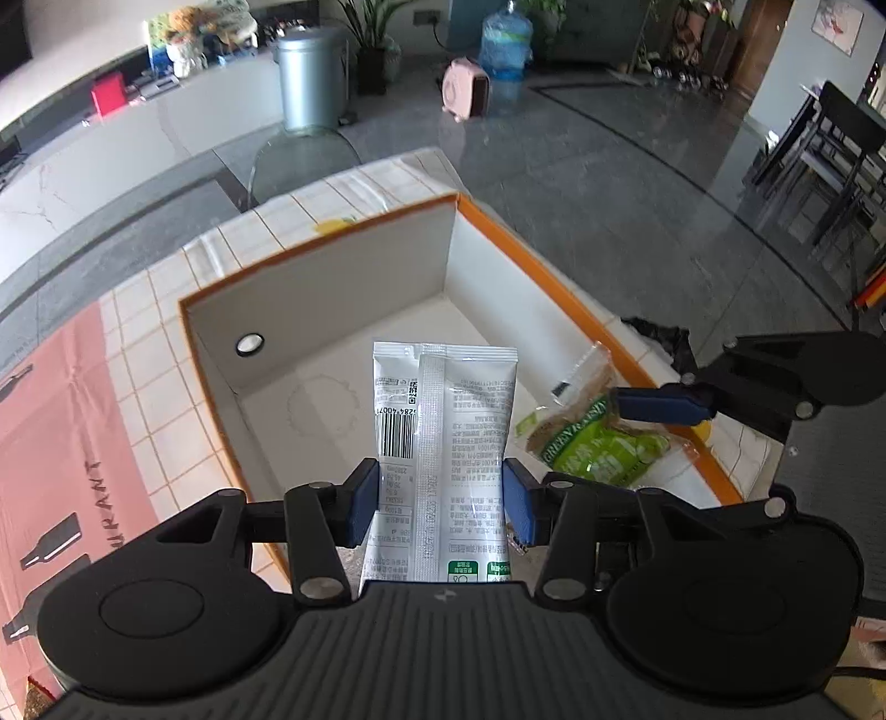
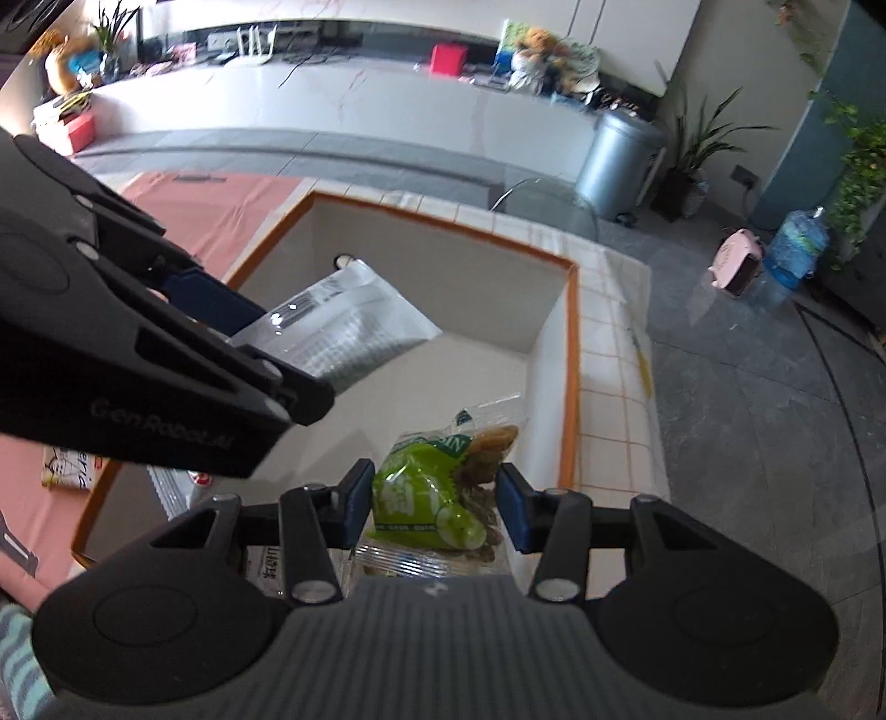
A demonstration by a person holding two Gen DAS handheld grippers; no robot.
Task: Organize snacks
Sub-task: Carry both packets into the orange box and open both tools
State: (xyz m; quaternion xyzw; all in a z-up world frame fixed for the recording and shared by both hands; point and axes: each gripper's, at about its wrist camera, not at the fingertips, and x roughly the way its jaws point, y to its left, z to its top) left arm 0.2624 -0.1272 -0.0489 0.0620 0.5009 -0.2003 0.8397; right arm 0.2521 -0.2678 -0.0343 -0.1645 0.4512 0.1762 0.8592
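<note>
I note a grey lidded bin on the floor beside a potted plant. A blue water jug stands just behind a pink appliance. A red box sits on the white counter. Dark chairs stand at far right.

"GenRobot.AI" stands on the black gripper arm at nine o'clock, "GREEN RAISIN" on the green snack bag at three o'clock, and "URANT" on the pink tablecloth at nine o'clock.

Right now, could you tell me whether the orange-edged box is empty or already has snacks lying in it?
Empty as far as visible: the orange-edged box shows a bare white floor; both packets are held above it, though they hide part of the floor.
</note>
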